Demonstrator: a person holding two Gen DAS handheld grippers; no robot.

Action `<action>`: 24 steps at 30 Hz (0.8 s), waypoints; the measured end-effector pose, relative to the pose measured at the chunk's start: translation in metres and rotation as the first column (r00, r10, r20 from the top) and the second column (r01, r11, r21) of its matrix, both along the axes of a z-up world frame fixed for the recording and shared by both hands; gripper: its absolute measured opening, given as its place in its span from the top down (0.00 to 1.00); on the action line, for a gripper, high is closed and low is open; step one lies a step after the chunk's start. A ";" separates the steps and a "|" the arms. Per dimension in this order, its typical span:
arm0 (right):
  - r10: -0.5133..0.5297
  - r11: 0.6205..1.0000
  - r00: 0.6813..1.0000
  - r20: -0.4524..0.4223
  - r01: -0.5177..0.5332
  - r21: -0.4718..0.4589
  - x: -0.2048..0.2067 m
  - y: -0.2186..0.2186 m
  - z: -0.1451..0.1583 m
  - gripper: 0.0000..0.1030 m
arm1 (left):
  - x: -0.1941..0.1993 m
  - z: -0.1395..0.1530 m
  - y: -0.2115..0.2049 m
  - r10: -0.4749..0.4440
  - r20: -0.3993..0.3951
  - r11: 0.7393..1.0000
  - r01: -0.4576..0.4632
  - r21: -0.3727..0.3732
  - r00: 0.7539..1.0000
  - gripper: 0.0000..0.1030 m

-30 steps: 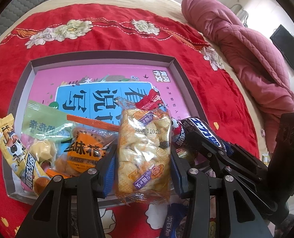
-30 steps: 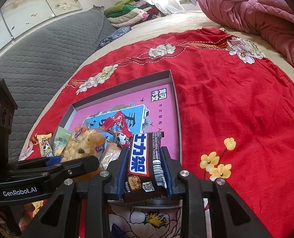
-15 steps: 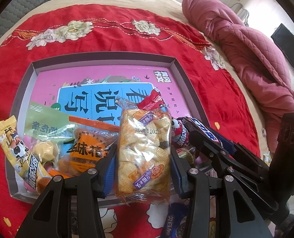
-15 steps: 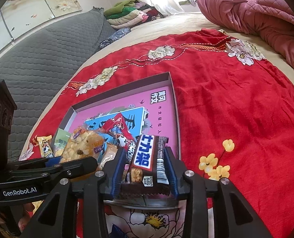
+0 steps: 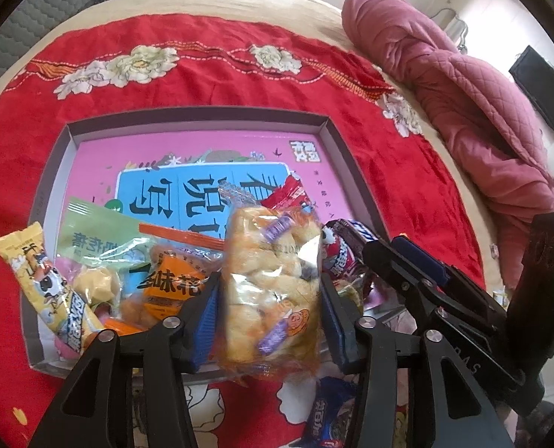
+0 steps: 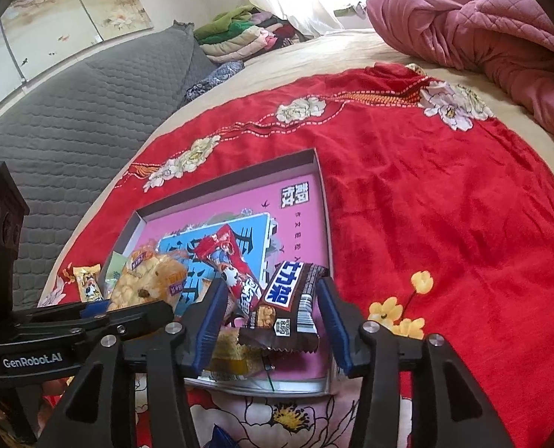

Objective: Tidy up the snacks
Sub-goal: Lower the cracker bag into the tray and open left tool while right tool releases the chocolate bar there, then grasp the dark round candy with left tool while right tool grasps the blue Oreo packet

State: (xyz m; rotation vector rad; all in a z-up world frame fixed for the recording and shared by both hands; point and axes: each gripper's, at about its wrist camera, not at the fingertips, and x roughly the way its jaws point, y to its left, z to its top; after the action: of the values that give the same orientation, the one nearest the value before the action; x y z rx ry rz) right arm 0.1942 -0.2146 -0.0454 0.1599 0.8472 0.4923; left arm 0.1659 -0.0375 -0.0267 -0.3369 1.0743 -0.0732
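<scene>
A clear bag of puffed snacks [image 5: 273, 287] sits between the pads of my left gripper [image 5: 269, 291], over the near edge of the grey-rimmed tray [image 5: 198, 121]. The jaws are opening, and the bag is blurred and a little tilted. My right gripper [image 6: 271, 291] is opening too. A brown chocolate bar with blue letters [image 6: 288, 306] lies loose between its fingers in the tray's near right corner, and neither pad touches it. In the tray lie a yellow cow bar [image 5: 41, 280], a green packet [image 5: 93, 235], an orange packet [image 5: 172, 283] and a red packet [image 6: 228, 257].
The tray lies on a red flowered cloth [image 6: 445, 205] spread over a bed. A blue packet [image 5: 329, 410] lies on the cloth just outside the tray's near edge. A pink quilt [image 5: 463, 93] is heaped at the right and a grey padded headboard [image 6: 90, 104] stands at the left.
My right jaws have spread and let go of the chocolate bar, which has dropped onto the snacks in the tray and tipped. My left jaws have widened slightly around the puffed snack bag.
</scene>
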 end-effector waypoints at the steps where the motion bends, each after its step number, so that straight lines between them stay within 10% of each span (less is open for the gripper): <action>1: -0.001 1.000 1.000 0.014 0.001 -0.001 -0.001 -0.001 0.003 0.47 | -0.001 0.003 0.000 -0.001 0.007 1.000 0.001 -0.002 1.000 0.47; 12: -0.001 0.999 0.998 0.058 -0.002 0.043 -0.036 -0.013 0.027 0.33 | -0.043 0.042 0.024 -0.034 0.072 0.999 0.033 0.022 0.997 0.41; 24: -0.009 1.000 0.997 -0.083 0.008 -0.011 -0.097 -0.007 0.011 0.31 | -0.097 0.003 0.056 -0.005 -0.043 0.998 0.008 0.066 0.999 0.41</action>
State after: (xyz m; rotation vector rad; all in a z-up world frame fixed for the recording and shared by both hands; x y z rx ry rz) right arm 0.0970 -0.2215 -0.0343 0.1753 0.9299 0.4759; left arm 0.0688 0.0187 -0.0235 -0.2761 1.1176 -0.0364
